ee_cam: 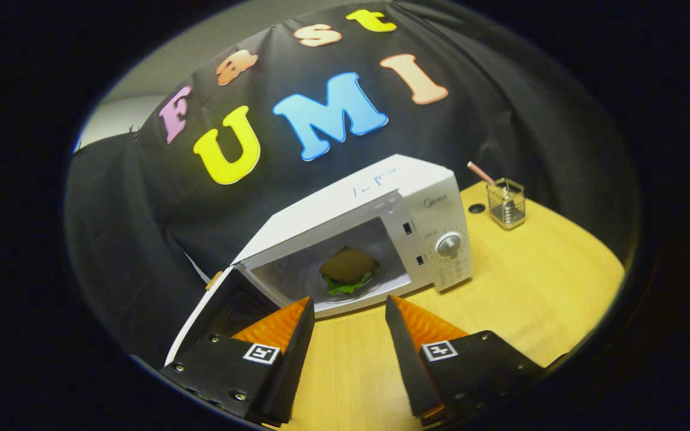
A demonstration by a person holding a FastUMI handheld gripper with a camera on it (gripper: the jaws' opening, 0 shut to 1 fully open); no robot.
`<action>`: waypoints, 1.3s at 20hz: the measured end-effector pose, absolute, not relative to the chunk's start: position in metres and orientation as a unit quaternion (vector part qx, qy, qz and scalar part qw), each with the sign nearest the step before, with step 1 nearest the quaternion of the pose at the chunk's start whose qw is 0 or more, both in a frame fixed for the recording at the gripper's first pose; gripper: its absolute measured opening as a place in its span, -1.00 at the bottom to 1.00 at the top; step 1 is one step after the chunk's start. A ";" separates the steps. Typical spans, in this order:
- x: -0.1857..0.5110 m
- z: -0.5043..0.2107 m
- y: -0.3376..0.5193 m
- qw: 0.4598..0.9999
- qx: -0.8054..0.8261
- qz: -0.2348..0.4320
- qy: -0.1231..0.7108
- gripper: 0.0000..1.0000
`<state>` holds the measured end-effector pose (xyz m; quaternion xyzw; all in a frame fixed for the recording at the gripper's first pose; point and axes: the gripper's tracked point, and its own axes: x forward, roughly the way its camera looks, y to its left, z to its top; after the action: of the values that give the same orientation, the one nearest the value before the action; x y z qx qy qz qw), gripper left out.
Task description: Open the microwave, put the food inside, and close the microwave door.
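With the sandwich [348, 270] already resting inside the microwave [375, 233], I hold the gripper [348, 311] released and empty just before the cavity, so the swung-open door [213, 311] (hinged left) lies at my ten o'clock, awaiting a rightward push.

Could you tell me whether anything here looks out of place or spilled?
Nothing stands out: the sandwich sits upright inside the microwave, its door hangs open, and the open claw is empty just ahead of it.

Gripper [348, 308] fingers spread, empty, above wooden table [536, 281]. Just ahead: white microwave [381, 221], door [213, 311] swung open, sandwich [348, 269] inside.
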<state>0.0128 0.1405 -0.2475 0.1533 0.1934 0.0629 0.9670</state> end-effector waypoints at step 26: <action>-0.181 -0.237 0.398 0.932 -0.009 0.336 0.133 -0.99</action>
<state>-0.1812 0.3976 -0.2367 -0.0086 0.1334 0.3356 0.9325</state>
